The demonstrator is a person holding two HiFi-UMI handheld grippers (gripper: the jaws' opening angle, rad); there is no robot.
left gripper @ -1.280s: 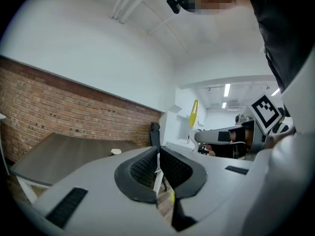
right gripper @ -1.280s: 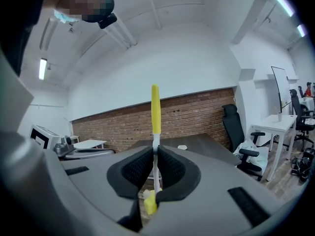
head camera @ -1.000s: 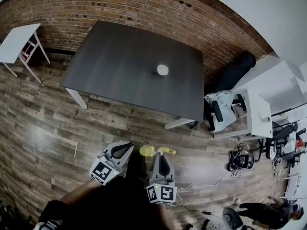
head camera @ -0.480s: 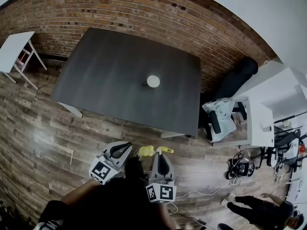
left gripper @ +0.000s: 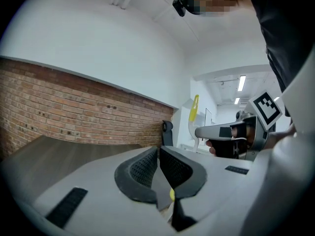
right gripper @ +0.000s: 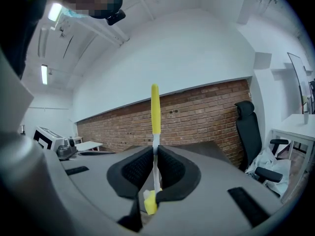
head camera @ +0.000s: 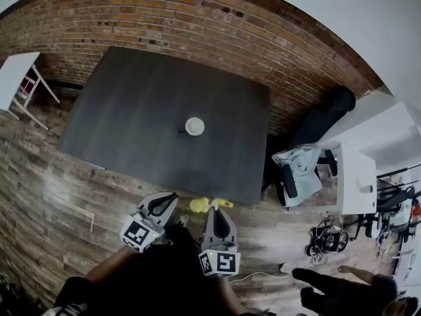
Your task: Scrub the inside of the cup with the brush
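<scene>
- The cup (head camera: 195, 126) is small, round and white. Seen from above, it stands alone near the middle of the dark tabletop (head camera: 125, 104), with a small dark bit at its left edge.
- The brush (right gripper: 155, 127) has a thin white shaft that passes into a yellow upper length. A yellow and white bit shows low down behind the pads.
- The right tongs (right gripper: 155, 168) pinch the white shaft, and the brush points straight up out of them.
- In the head view the brush (head camera: 209, 204) lies crosswise at the tip of the right tongs, with a yellow lump at its left end.
- The left tongs (left gripper: 158, 167) are pressed together with nothing gripped between their ribbed black pads.
- Both tongs are held low over the wooden floor (head camera: 52, 203), in front of the tabletop's near edge and well apart from the cup.
- A brick wall (head camera: 197, 25) runs behind the tabletop.
</scene>
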